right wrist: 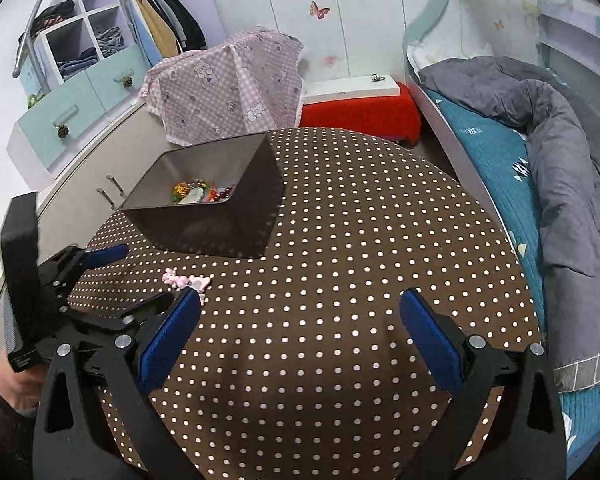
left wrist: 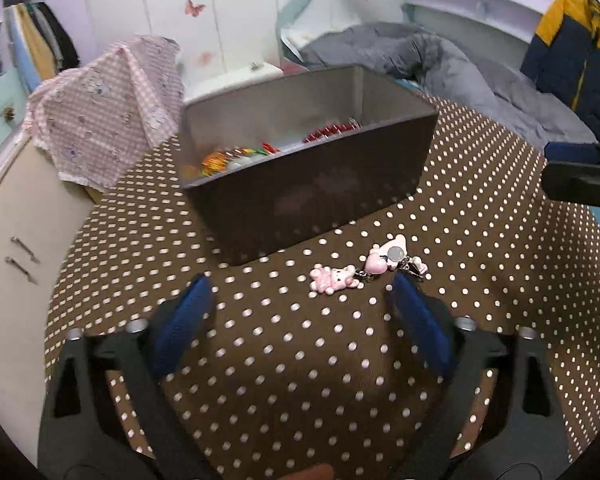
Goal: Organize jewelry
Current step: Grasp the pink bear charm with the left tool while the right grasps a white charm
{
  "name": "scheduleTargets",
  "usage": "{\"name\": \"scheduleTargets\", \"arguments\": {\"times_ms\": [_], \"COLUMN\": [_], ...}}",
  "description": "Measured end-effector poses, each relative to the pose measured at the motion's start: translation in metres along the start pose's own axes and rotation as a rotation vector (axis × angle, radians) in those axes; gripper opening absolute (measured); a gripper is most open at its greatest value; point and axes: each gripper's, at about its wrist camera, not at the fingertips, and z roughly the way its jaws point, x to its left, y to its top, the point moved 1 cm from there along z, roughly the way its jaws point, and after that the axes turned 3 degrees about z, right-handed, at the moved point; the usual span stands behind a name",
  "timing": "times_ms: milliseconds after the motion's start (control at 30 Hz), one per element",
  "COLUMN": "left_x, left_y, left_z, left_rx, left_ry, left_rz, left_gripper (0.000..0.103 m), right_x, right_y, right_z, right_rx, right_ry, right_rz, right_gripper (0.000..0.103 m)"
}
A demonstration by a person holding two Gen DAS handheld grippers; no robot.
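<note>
A pink charm keychain (left wrist: 364,270) with a bunny, a heart and a small chain lies on the brown dotted tablecloth (left wrist: 284,352), just in front of a dark open box (left wrist: 312,176). The box holds red beads (left wrist: 332,131) and colourful pieces (left wrist: 220,158). My left gripper (left wrist: 300,292) is open and empty, hovering just before the keychain, which lies near its right finger. In the right wrist view the keychain (right wrist: 186,280) lies left of my open, empty right gripper (right wrist: 300,308), and the box (right wrist: 204,204) stands beyond it. The left gripper (right wrist: 96,280) shows there at the far left.
A pink checked cloth (right wrist: 228,88) drapes over something behind the table. A cabinet with handles (right wrist: 112,190) stands at the left, a red stool (right wrist: 360,114) behind, and a bed with a grey duvet (right wrist: 560,160) at the right. The right gripper's tip (left wrist: 580,172) shows at the right edge.
</note>
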Motion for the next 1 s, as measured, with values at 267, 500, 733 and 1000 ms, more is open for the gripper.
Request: {"name": "scheduleTargets", "arguments": {"times_ms": [267,500,733,1000], "left_x": [-0.010,0.004,0.023,0.034], "left_y": [0.002,-0.022,-0.048,-0.048], "left_z": [0.004,-0.015,-0.036,-0.048], "left_rx": [-0.004,-0.021,-0.046,-0.074], "left_ry": [-0.115,-0.129,-0.097,-0.077], "left_rz": [0.006,-0.079,-0.172,-0.218], "left_gripper": [0.027,0.027,0.027,0.027], "right_x": [0.013,0.045,0.083,0.088], "right_y": [-0.004,-0.010,-0.014,-0.019], "right_z": [0.018,0.036,0.071,0.060], "right_rx": [0.046,0.074,0.116,0.111], "right_ry": [0.013,0.039,0.049,0.090], "right_rz": [-0.032,-0.124,-0.248,-0.283], "right_gripper": [0.096,0.096,0.060,0.009]}}
